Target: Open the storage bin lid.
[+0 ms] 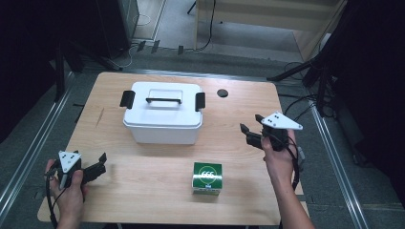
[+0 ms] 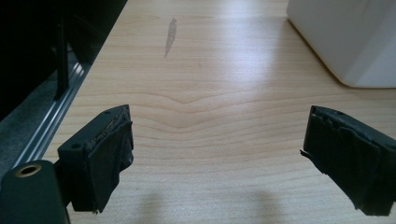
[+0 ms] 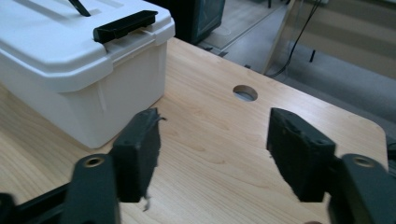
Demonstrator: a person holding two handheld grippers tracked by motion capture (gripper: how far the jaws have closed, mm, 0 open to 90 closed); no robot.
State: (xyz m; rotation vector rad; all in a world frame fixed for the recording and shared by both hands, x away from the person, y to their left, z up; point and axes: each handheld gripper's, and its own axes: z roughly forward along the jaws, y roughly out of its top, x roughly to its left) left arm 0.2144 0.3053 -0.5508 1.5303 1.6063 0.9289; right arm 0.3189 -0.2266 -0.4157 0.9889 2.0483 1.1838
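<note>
High view first: a wooden counter (image 1: 143, 191) carries a white storage box (image 1: 163, 119) with a black handle on its lid and a black latch at each end. The box sits toward the far middle of the counter. A green and white carton (image 1: 207, 177) stands nearer the person, just right of centre and well apart from the box. A small round hole (image 1: 222, 93) lies in the counter beyond the box's right end. The left claw (image 1: 98, 164) is held low at the near left corner, pointing right across the counter, with nothing between its jaws. The right claw (image 1: 248, 130) is held up in the person's right hand (image 1: 279, 155) at the right side, pointing left toward the box's right end (the carton lies nearer the person than it does).

Left gripper view: the left claw (image 2: 215, 154) stands wide open, bare wood between its two black pads (image 2: 109, 154). A corner of the white storage box (image 2: 350, 42) fills the upper right, well ahead.

Right gripper view: the right claw (image 3: 212, 149) is partly open and holds nothing. It looks past the box's end, where the white storage box (image 3: 70, 74) and one black latch (image 3: 123, 25) show at upper left. The round hole (image 3: 245, 92) lies ahead between the jaws.
</note>
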